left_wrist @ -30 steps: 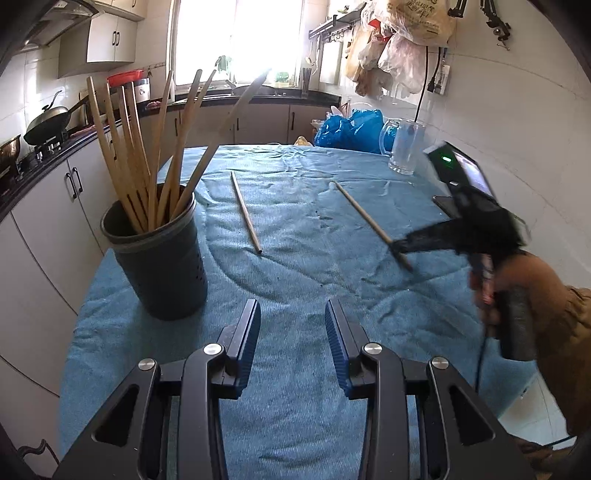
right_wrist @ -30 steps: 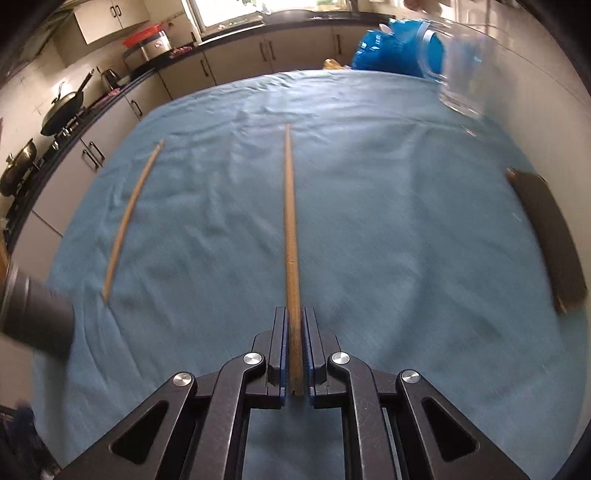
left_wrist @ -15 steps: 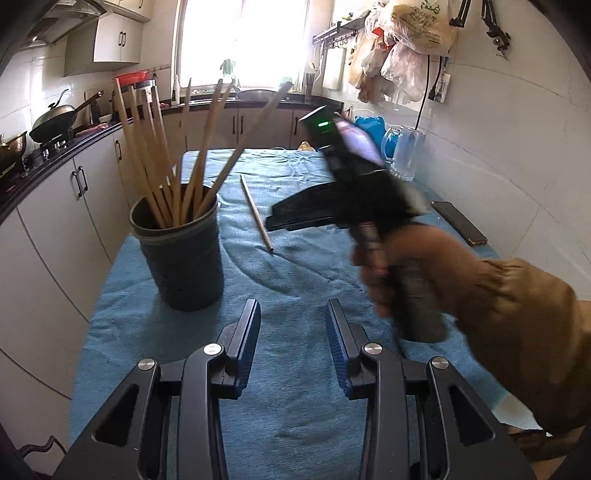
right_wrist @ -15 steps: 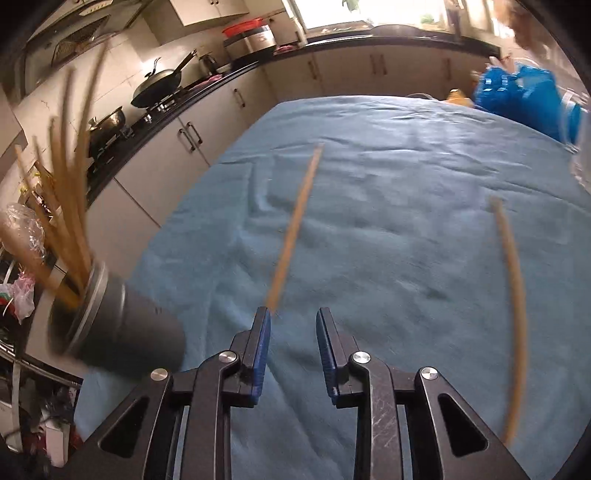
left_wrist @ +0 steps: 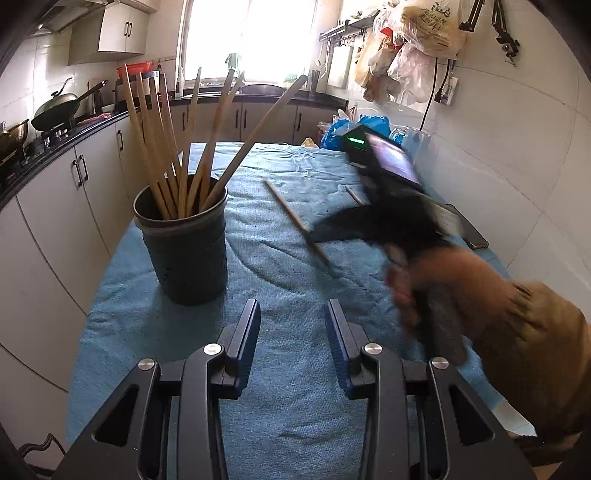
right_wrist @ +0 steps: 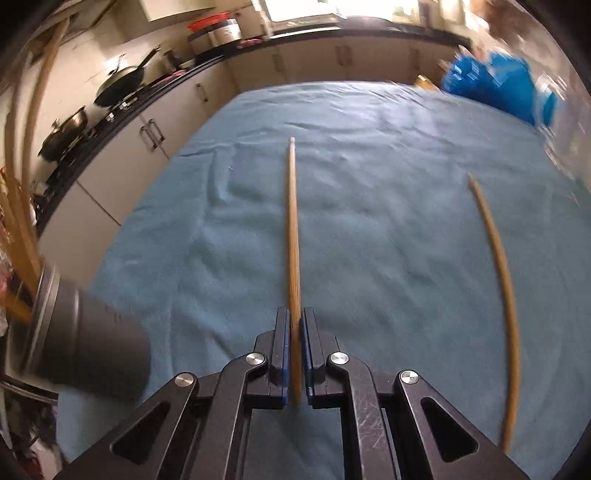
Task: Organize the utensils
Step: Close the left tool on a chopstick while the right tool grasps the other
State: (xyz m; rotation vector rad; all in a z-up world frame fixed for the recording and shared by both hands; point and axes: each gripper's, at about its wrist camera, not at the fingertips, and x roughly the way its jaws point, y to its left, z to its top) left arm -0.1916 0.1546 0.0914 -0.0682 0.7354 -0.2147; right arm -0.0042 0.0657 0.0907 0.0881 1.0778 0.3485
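No writing reads clearly; the print on the hanging plastic bag [left_wrist: 424,26] at one o'clock is too blurred to make out; your right gripper [right_wrist: 293,354] is pinched tight on the near end of a chopstick [right_wrist: 293,229] running toward twelve o'clock over the blue cloth [right_wrist: 369,166]; a second chopstick [right_wrist: 498,280] lies loose at three o'clock; the dark holder [left_wrist: 184,243] full of chopsticks stands at ten o'clock of your left gripper [left_wrist: 293,350], whose jaws stand apart, empty; a phone [left_wrist: 465,229] lies by the wall.
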